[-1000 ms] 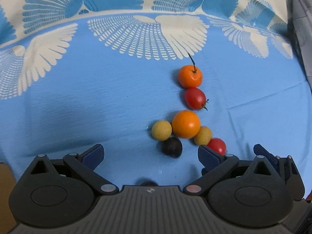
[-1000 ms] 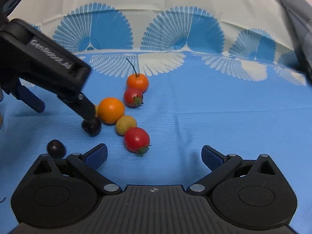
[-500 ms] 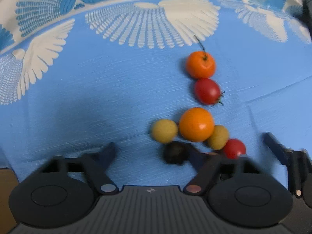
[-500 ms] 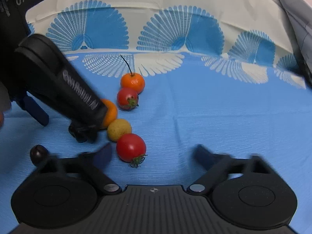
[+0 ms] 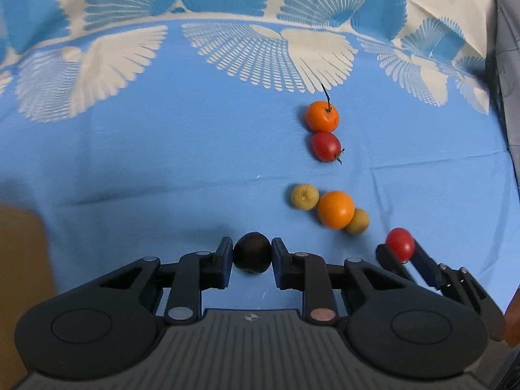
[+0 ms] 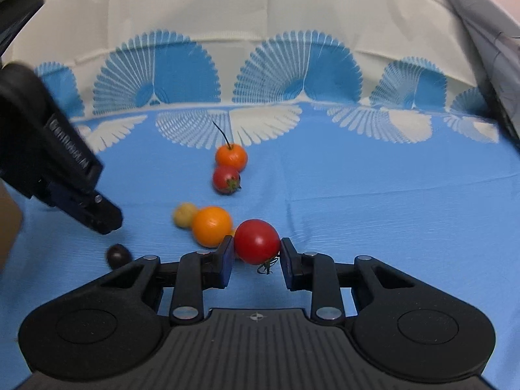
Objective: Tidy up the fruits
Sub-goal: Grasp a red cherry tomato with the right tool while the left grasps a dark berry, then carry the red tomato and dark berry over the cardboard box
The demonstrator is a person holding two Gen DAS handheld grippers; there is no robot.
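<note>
Right wrist view, left claw (image 6: 107,224) bearing blurred white lettering, unreadable

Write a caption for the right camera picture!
Right tongs grip a red tomato above the blue tablecloth.

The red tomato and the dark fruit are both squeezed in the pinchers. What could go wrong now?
1. The right tool is shut on the red tomato, which looks soft; a hard squeeze might split it.
2. The left tool grips the round dark fruit only at its sides, so it could slip and roll.
3. The big orange sits close by and might get bumped.
</note>
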